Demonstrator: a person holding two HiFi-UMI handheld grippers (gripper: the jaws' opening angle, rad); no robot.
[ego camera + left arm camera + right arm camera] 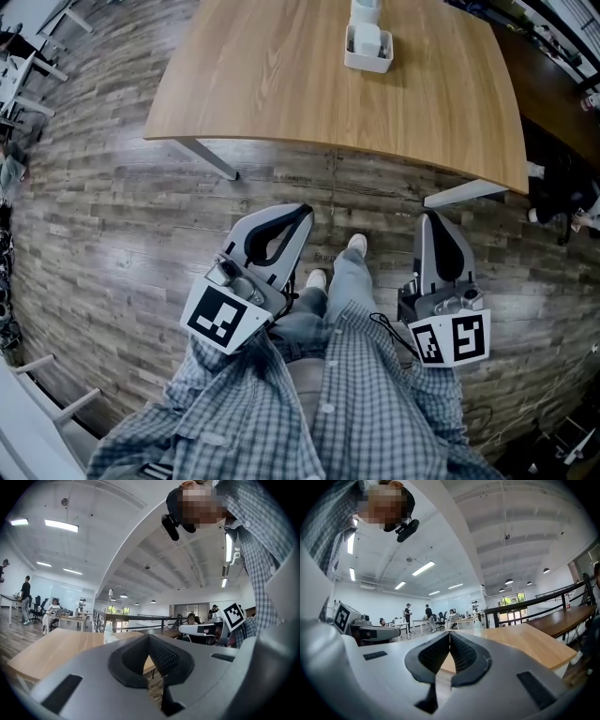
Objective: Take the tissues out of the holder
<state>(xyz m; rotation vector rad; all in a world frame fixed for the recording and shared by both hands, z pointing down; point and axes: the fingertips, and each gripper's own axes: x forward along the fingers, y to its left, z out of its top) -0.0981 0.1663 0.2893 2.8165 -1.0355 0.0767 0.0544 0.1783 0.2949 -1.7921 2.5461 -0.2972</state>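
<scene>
A white tissue holder [367, 49] stands at the far side of the light wooden table [281, 75], with white tissues [365, 11] sticking up out of it. Both grippers are held low over the floor, well short of the table's near edge. My left gripper [302, 214] is shut with nothing in it, and its pads meet in the left gripper view [149, 637]. My right gripper [431, 217] is shut and empty too [450, 633]. The holder [108, 633] shows small and far off beyond the left jaws, and again past the right jaws [478, 624].
Two metal table legs [211, 157] [464, 192] stand between me and the tabletop. The person's shoes [356, 246] are on the plank floor between the grippers. A dark table [553, 84] stands at the right and chairs [19, 66] at the left. People sit and stand at distant desks [417, 616].
</scene>
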